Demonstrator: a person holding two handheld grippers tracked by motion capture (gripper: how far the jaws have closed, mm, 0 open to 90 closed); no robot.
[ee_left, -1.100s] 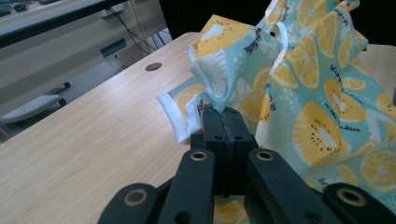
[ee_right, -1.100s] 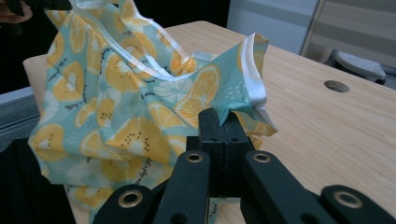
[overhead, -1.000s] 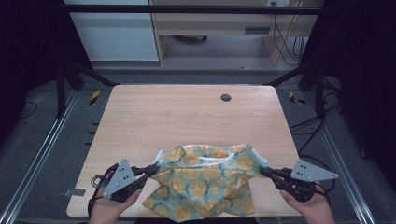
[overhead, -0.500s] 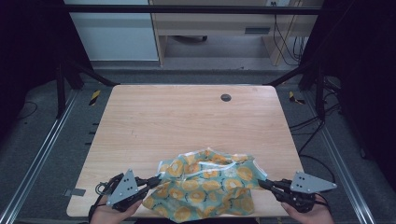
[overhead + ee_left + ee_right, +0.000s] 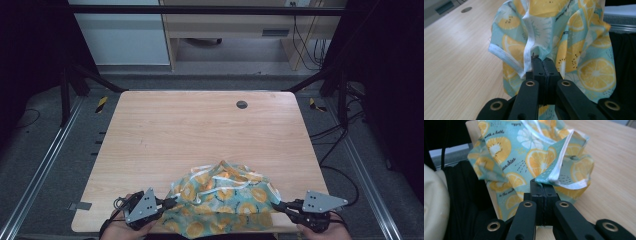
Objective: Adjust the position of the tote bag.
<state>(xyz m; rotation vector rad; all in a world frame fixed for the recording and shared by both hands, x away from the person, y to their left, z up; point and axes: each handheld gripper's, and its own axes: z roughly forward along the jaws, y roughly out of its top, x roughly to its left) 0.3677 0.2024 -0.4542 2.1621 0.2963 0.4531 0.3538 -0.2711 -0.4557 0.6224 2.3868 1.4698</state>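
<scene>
Two grippers, left gripper and right gripper, clamp the cloth corners at the desk near edge; next, spread flat.

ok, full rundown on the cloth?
The cloth is thin teal fabric printed with lemon and orange slices, edged in white trim. It lies bunched and creased at the table's near edge, partly hanging over it. The left gripper and right gripper each pinch an edge, jaws shut.
</scene>
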